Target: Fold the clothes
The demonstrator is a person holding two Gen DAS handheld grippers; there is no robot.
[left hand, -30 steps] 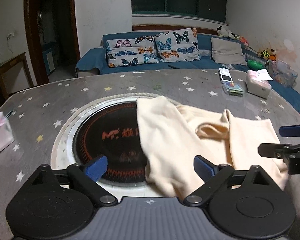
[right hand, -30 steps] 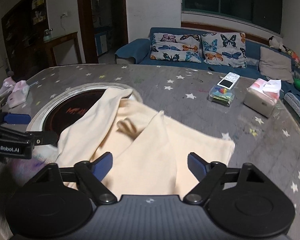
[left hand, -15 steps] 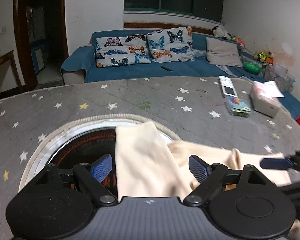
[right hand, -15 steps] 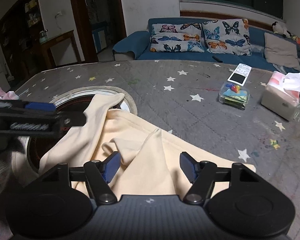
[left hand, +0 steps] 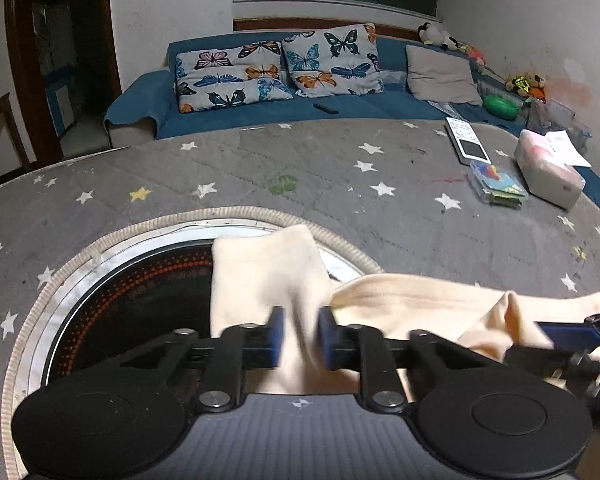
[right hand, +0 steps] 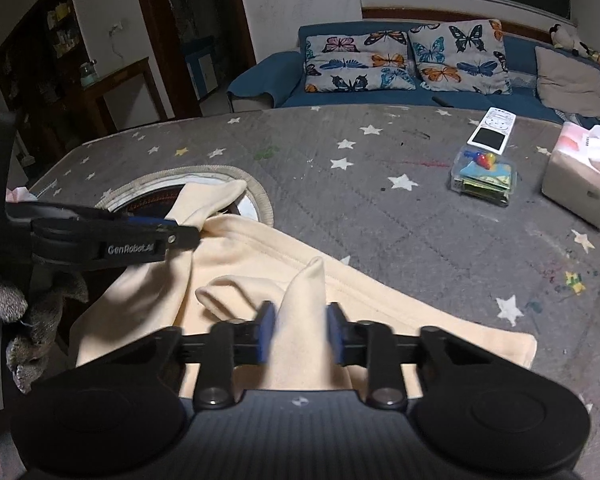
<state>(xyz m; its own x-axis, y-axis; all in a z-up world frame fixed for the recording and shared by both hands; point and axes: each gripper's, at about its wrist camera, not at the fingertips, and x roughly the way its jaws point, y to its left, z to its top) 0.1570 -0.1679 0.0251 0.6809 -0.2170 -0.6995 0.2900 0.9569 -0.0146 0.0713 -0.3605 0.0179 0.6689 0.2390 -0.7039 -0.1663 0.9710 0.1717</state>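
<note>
On the grey star-print table [left hand: 380, 208], the cream cotton garment [right hand: 260, 256] lies rumpled. Left tool [left hand: 299, 338] is closing on its sleeve; right tool [right hand: 299, 332] is closing on a raised fold. Grasping step; next, lift both together and carry them over.

Soft matt cream cloth garment [right hand: 260, 264] (fleecy) on quilted grey tablecloth [right hand: 380, 220]

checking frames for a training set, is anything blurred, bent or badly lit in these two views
Left wrist view: the cream cloth garment smears with motion blur between the closing blue pads of the left tool; the fisheye bows the grey star-patterned table cover. Right wrist view: dim room light, dark corners, mild blur at the right tool.
</note>
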